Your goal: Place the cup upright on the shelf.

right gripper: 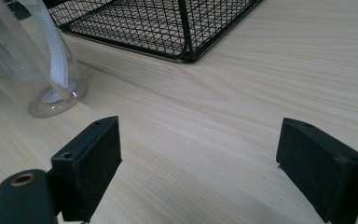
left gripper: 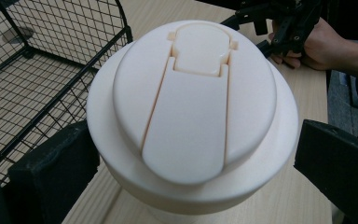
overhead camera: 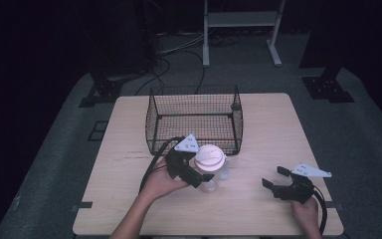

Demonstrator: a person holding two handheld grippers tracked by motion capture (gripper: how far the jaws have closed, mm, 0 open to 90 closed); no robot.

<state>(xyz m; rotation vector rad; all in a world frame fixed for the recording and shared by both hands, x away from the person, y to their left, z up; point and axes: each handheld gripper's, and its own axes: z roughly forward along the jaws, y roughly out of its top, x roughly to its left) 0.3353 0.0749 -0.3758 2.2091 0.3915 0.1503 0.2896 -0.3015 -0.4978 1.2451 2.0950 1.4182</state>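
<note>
A clear plastic bottle [overhead camera: 210, 183] with a cream flip-top lid [left gripper: 191, 107] stands upright on the wooden table [overhead camera: 258, 129], just in front of a black wire basket [overhead camera: 194, 90]. My left gripper [overhead camera: 201, 167] is open, one jaw on each side of the bottle under the lid; I cannot tell whether they touch it. My right gripper [overhead camera: 274, 177] is open and holds nothing, low over the table near the front right. In the right gripper view the bottle's base [right gripper: 51, 93] with a white strap stands at the left, beyond my right gripper [right gripper: 198, 163].
The wire basket [left gripper: 51, 46] is open-topped with nothing in it, at the table's middle back; its corner [right gripper: 186, 46] lies ahead of the right gripper. Bare wood stretches between bottle and right gripper. A metal stand [overhead camera: 241, 20] is on the floor behind the table.
</note>
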